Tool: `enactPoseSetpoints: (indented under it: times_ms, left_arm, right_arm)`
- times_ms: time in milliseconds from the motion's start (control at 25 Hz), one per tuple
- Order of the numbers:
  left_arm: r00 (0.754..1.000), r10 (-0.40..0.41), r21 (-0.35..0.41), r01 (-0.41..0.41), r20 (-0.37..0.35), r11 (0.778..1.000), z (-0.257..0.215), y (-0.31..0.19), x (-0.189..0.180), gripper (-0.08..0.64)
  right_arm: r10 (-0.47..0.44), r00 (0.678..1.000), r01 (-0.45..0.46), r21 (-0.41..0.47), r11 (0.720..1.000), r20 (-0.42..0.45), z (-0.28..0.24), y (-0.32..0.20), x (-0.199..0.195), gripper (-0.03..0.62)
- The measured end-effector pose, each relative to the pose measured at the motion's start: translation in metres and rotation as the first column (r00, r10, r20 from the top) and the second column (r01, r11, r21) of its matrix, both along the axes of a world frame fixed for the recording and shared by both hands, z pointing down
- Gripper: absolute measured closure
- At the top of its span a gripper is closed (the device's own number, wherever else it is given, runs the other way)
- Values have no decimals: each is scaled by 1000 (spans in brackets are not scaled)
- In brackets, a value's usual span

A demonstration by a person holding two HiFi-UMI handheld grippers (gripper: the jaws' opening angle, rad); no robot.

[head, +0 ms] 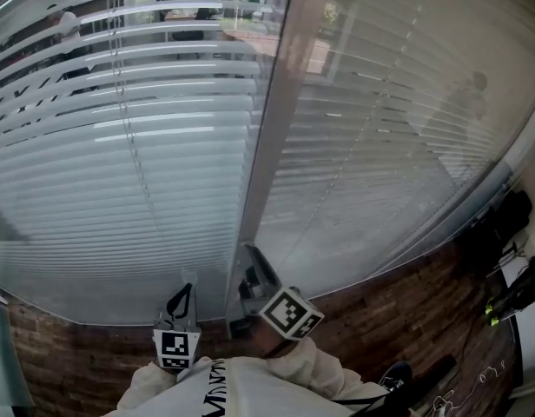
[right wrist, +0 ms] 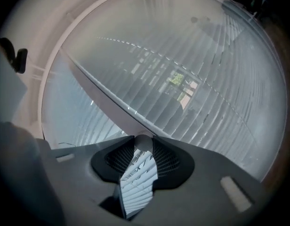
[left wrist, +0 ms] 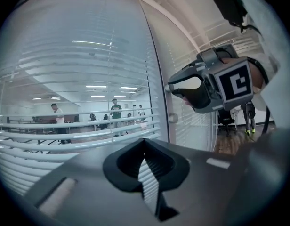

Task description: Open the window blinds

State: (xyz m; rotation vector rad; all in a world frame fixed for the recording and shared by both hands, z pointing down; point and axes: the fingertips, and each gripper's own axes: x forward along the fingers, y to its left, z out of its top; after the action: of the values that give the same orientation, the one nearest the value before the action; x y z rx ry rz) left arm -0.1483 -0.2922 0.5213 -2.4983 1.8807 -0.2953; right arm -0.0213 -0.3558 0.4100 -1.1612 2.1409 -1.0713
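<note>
The window blinds hang behind glass on either side of an upright frame post (head: 266, 155). The left blind (head: 120, 146) has its slats tilted enough near the top edge to show the office beyond, while the right blind (head: 389, 137) looks mostly closed. Low on the post sits a small round knob (right wrist: 143, 143), presumably the tilt control. The right claw (right wrist: 143, 146) is clenched on it, with only the very tips of its pads pinching it. The left claw (left wrist: 144, 149) hangs just beside the post, jaws slightly apart and grasping nothing, with slats visible through the gap. The main risk is the shallow hold: a smooth knob caught only at the tips could slip out as the wrist rolls, leaving the slats unmoved. Turning the wrong way would close the slats further, and forcing the knob past its stop could strain the mechanism.
</note>
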Motion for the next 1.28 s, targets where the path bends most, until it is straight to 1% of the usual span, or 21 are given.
enactPoseSetpoints:
  times_ms: [120, 320, 560, 600, 680, 720, 760, 880, 960, 1000, 1120, 1200, 1280]
  left_arm:
    - [1000, -5, 1, 5, 1, 1000, -2, 0, -1, 560]
    - [1000, -16, 1, 16, 5, 1000, -2, 1, -2, 560]
    - [999, -51, -9, 52, 14, 999, -1, 15, -1, 560]
    - [998, -60, -10, 60, 16, 998, -1, 19, 0, 560]
    - [997, -79, -18, 79, 27, 997, 0, 24, 6, 560]
    - [996, -87, -24, 88, 35, 996, 0, 26, 10, 560]
    - [994, -96, -30, 98, 44, 995, 0, 30, 14, 560]
    - [991, -114, -51, 117, 69, 992, 2, 48, 24, 560]
    - [991, -114, -63, 119, 75, 991, 5, 58, 31, 560]
    - [991, -112, -69, 118, 77, 991, 6, 62, 34, 560]
    - [991, -97, -95, 105, 89, 990, 11, 71, 41, 560]
    - [993, -77, -103, 87, 90, 991, 13, 75, 49, 560]
    - [995, -54, -88, 62, 88, 994, 10, 76, 57, 560]
  right_arm:
    - [-2, 997, 4, -26, 1000, 72, -1, -1, 0, 468]
    - [-17, 986, 27, -59, 998, 165, 0, -3, 0, 468]
    - [-99, 981, 103, -19, 994, 167, -3, 8, -3, 469]
    - [-118, 980, 121, -7, 993, 158, -3, 13, -1, 478]
    - [-156, 982, 155, 20, 988, 104, 1, 21, 7, 512]
    - [-173, 983, 171, 34, 985, 67, 4, 25, 11, 544]
    - [-189, 981, 188, 50, 981, 30, 8, 31, 16, 592]
    - [-221, 972, 228, 98, 969, -81, 19, 52, 26, 591]
    - [-251, 960, 268, 136, 954, -128, 23, 67, 31, 591]
    - [-275, 952, 294, 159, 943, -132, 22, 75, 32, 591]
    - [-333, 938, 346, 204, 916, -98, 18, 98, 32, 591]
    - [-348, 932, 362, 217, 906, -104, 20, 110, 35, 592]
    - [-345, 930, 366, 216, 905, -128, 25, 119, 38, 591]
